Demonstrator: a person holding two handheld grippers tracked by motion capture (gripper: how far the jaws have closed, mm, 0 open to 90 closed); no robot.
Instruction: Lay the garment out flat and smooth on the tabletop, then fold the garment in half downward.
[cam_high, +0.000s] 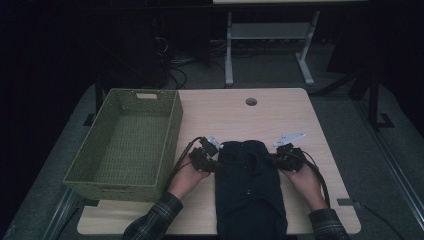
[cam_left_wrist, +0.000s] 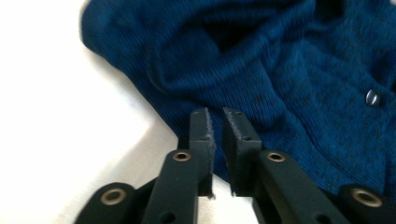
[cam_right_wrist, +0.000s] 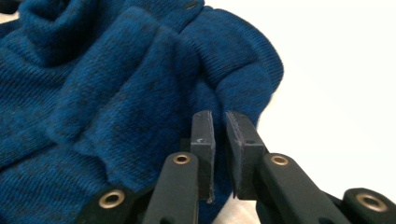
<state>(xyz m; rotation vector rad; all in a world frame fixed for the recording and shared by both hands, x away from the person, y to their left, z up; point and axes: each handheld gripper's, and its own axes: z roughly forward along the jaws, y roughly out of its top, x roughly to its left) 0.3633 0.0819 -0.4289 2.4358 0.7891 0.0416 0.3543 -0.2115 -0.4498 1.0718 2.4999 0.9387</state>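
This looks like a lab or test room rather than a home. A plain light-wood desk with a round cable hole near its far edge stands on grey carpet, ringed by dark curtains. Beyond its far edge, loose cables lie on the floor beside the white metal legs of a second table.

One blue knit garment, one green woven basket, two grippers, one table
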